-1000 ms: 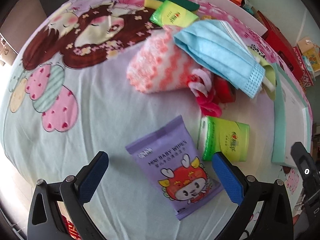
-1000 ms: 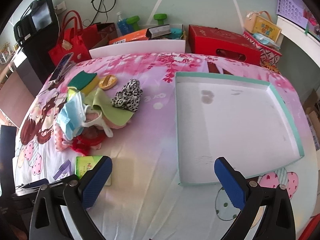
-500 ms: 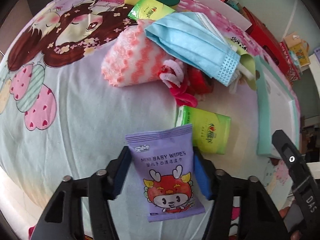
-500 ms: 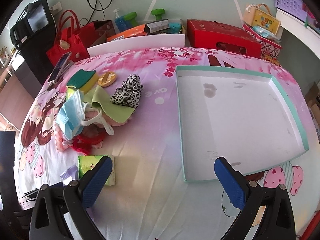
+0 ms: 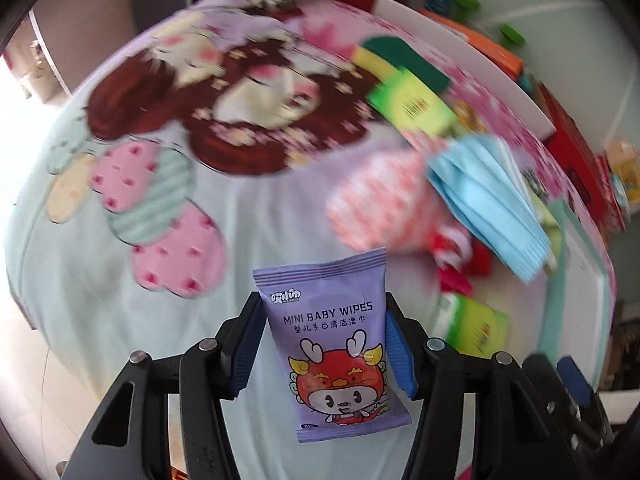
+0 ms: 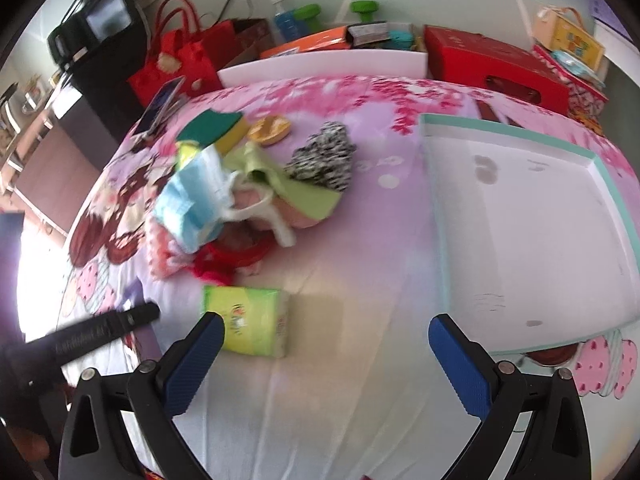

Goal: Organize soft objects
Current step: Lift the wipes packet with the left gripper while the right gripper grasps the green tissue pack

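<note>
A purple baby wipes pack [image 5: 336, 352] hangs upright between the blue pads of my left gripper [image 5: 322, 320], whose jaws are closing on its sides; it is lifted off the bedsheet. My right gripper [image 6: 326, 326] is open and low over the sheet with nothing between its fingers. A green tissue pack [image 6: 252, 320] lies just beside its left fingertip. The white tray with a teal rim [image 6: 440, 216] lies to the right with nothing in it. A pile holds blue face masks [image 6: 188, 200], a pink striped cloth [image 5: 380, 204] and a red scrunchie [image 6: 236, 256].
A leopard scrunchie [image 6: 324, 156], a green-yellow sponge [image 6: 212, 128] and a second green tissue pack [image 5: 412, 104] lie further back on the bed. A phone [image 6: 160, 104] rests at the far left edge. Red boxes and bags line the wall behind.
My left gripper went from wide open around the wipes pack to shut on it and lifted it. The right gripper moved toward the green tissue pack.
</note>
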Demonstrator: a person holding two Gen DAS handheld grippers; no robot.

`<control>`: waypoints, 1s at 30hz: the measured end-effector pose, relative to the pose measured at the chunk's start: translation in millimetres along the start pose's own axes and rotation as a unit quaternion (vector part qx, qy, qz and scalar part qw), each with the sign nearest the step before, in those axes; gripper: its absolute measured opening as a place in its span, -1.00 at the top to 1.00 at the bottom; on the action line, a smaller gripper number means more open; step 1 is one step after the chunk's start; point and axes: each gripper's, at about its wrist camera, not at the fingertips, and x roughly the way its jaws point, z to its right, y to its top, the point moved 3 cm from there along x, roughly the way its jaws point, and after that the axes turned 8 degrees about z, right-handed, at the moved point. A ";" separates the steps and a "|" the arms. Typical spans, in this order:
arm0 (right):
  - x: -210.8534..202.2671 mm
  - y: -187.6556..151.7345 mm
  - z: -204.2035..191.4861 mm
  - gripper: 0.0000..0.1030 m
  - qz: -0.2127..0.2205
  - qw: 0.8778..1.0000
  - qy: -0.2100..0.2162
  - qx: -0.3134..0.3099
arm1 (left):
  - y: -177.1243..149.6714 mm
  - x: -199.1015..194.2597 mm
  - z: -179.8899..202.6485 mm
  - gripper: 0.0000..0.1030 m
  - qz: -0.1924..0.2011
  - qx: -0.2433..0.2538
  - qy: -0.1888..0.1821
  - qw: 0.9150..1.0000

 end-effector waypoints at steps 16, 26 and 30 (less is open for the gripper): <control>40.6 -22.6 -60.3 -1.00 -0.049 0.996 -0.002 -0.074 | 15.7 3.7 -25.4 -0.13 0.002 -0.028 -0.002 1.000; 51.6 -25.1 -65.2 -0.71 -0.057 0.995 -0.007 -0.085 | 13.8 9.4 -21.5 -0.13 -0.003 -0.020 -0.004 1.000; 50.5 -24.9 -66.2 -0.37 -0.055 0.995 -0.003 -0.080 | 13.6 11.0 -19.2 -0.13 -0.003 -0.015 -0.004 1.000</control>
